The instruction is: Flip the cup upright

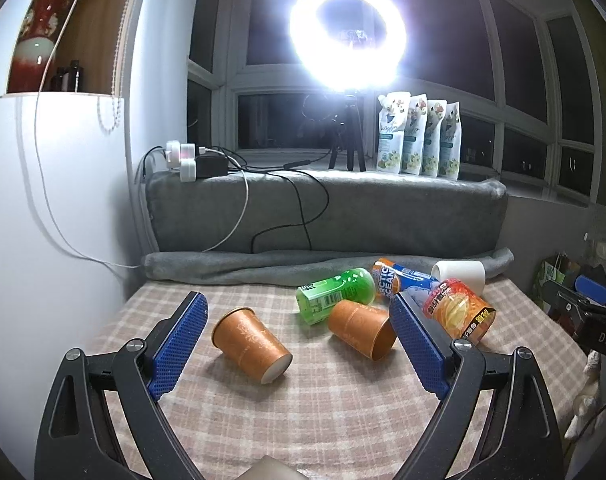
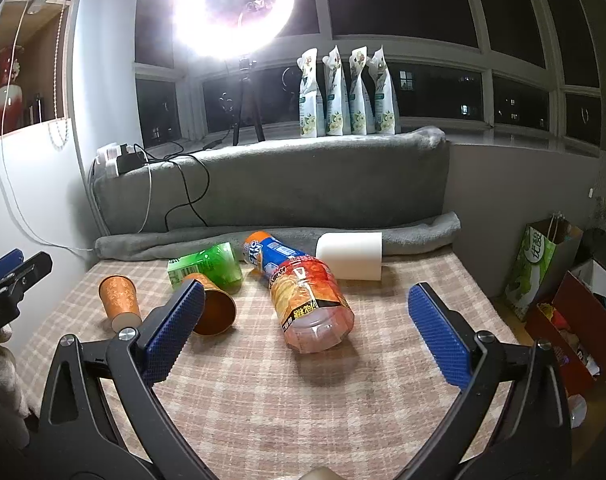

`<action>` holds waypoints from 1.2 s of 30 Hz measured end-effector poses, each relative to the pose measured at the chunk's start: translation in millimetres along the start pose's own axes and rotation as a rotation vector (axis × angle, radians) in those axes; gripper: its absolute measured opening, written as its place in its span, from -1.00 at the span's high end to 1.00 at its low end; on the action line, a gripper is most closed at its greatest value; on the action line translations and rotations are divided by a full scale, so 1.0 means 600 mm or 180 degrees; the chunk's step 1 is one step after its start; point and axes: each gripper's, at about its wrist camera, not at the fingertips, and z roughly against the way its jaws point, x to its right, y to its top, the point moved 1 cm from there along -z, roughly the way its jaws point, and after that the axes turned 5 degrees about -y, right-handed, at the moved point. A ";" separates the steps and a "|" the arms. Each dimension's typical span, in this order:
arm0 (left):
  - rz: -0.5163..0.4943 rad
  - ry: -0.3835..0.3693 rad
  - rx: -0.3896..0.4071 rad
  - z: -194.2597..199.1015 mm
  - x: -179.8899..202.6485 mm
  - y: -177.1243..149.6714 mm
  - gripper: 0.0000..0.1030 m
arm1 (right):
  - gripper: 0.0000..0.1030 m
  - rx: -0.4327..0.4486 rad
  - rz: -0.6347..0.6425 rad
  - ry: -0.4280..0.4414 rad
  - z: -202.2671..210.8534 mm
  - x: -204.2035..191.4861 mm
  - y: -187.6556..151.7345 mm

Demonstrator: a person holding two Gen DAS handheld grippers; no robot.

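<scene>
Several cups lie on their sides on the checked cloth (image 1: 311, 412). An orange paper cup (image 1: 250, 345) lies between the fingers of my left gripper (image 1: 299, 316), base toward me; it shows at the left in the right wrist view (image 2: 119, 300). A second orange cup (image 1: 361, 329) lies to its right, mouth toward me, and shows behind my right gripper's left finger (image 2: 215, 308). A white cup (image 1: 461, 276) lies at the back (image 2: 351, 255). My left gripper is open and empty. My right gripper (image 2: 307, 304) is open and empty, above the cloth.
A green bottle (image 1: 337, 294), a blue-orange bottle (image 1: 399, 278) and a red-orange jar (image 2: 309, 306) lie among the cups. A grey blanket roll (image 1: 323, 266) and cushion bound the back. A ring light (image 1: 347, 40) and pouches (image 1: 419, 136) stand on the sill. Bags (image 2: 543, 268) stand at the right.
</scene>
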 end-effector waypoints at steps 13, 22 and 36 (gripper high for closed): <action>0.0000 -0.0003 0.0012 0.003 0.001 -0.009 -0.80 | -1.00 -0.0009 -0.0006 -0.0005 0.001 -0.004 0.001; -0.0003 -0.0009 -0.0002 0.003 0.001 -0.014 -0.80 | -1.00 -0.0010 0.0000 -0.0006 0.001 -0.004 -0.002; 0.0005 -0.0013 -0.0007 0.002 0.000 -0.017 -0.80 | -1.00 -0.0031 0.0006 0.0005 -0.005 -0.005 -0.005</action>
